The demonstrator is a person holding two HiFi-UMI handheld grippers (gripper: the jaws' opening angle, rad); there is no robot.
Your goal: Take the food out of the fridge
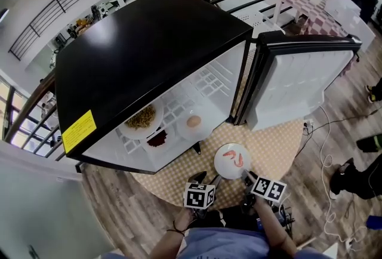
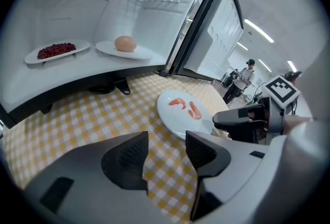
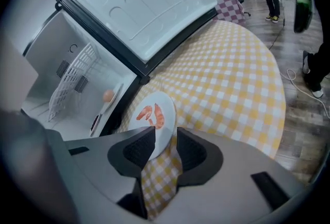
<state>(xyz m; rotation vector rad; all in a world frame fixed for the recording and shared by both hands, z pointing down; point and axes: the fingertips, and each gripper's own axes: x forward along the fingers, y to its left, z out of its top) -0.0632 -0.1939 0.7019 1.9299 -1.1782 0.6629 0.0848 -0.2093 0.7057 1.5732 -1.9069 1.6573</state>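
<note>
The left hand-held gripper (image 2: pixel 166 141) gapes empty. The plate of round tan food (image 2: pixel 142 54) sits in the fridge ahead, up-left of it, nearer this hand. The right hand-held gripper (image 3: pixel 164 140), released, loosely straddles the shrimp plate (image 3: pixel 166 101) on the desk (image 3: pixel 232 89).

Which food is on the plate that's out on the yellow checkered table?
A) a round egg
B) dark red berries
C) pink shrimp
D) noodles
C: pink shrimp lie on the white plate that sits on the checkered table, outside the fridge.
</note>
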